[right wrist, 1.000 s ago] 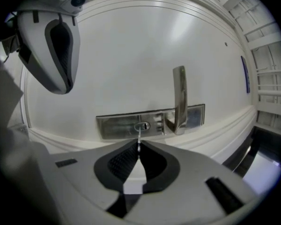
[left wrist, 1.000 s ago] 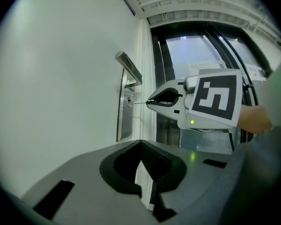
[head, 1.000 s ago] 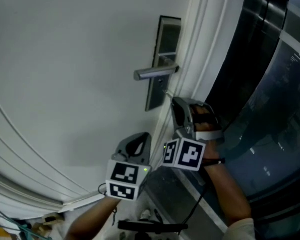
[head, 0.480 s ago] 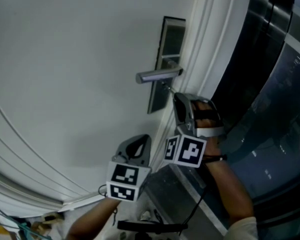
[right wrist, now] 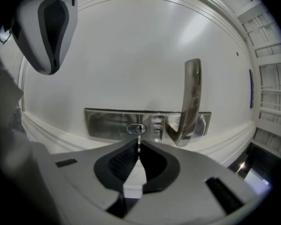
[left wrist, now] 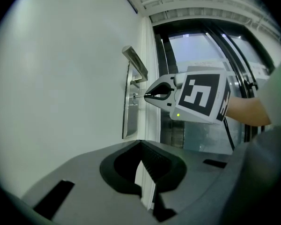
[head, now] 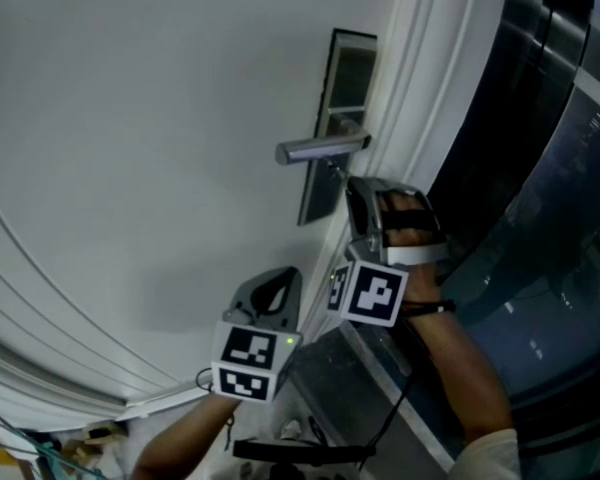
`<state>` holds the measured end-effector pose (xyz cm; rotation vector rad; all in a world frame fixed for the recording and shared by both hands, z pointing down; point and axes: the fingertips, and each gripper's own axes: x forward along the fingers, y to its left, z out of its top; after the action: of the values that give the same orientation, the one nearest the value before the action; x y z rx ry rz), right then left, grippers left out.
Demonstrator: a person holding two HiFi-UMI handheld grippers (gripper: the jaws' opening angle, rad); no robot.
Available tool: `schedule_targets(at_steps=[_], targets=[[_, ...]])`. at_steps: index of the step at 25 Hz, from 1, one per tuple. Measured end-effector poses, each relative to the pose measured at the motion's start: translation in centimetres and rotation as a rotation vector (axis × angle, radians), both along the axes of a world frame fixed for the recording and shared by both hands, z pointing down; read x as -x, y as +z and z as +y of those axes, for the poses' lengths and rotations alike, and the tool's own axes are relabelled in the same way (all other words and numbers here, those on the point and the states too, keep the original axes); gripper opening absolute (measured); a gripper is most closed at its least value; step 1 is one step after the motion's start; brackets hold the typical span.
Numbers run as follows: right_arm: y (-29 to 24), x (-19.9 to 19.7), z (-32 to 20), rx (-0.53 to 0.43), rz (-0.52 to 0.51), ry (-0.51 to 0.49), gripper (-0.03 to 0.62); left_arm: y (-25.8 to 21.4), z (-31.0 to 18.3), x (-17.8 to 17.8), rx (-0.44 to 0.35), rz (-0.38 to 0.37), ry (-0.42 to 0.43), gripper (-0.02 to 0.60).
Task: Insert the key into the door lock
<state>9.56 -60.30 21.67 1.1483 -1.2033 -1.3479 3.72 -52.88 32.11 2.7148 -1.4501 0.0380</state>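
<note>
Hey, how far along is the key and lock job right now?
Done: the right gripper is shut on the key. In hand: its tip meets the keyhole below the door handle. Left: pushing it fully home; the left gripper hangs back, shut, empty.

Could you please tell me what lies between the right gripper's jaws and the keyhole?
Only the key: held in the right gripper, its blade spans the gap to the keyhole, as seen in the right gripper view.

Dark glass panels (head: 555, 198), white moulded trim (head: 418, 98), dim light, perhaps cables (head: 30, 455) lower left.
</note>
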Motion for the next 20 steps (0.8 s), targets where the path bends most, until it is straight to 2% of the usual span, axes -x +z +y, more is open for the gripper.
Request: schedule_targets(at_steps=[10,20], targets=[[-0.7,0.8,-1.0,-0.013,0.045,0.019,0.020,-0.3,0.0,-0.2,-0.009,-0.003,0.001,0.003],[-0.5,1.2,-2.2,-0.009,0.043,0.024,0.020,0.0,-0.4,1.0,-0.001,0.002,-0.023,0.003]])
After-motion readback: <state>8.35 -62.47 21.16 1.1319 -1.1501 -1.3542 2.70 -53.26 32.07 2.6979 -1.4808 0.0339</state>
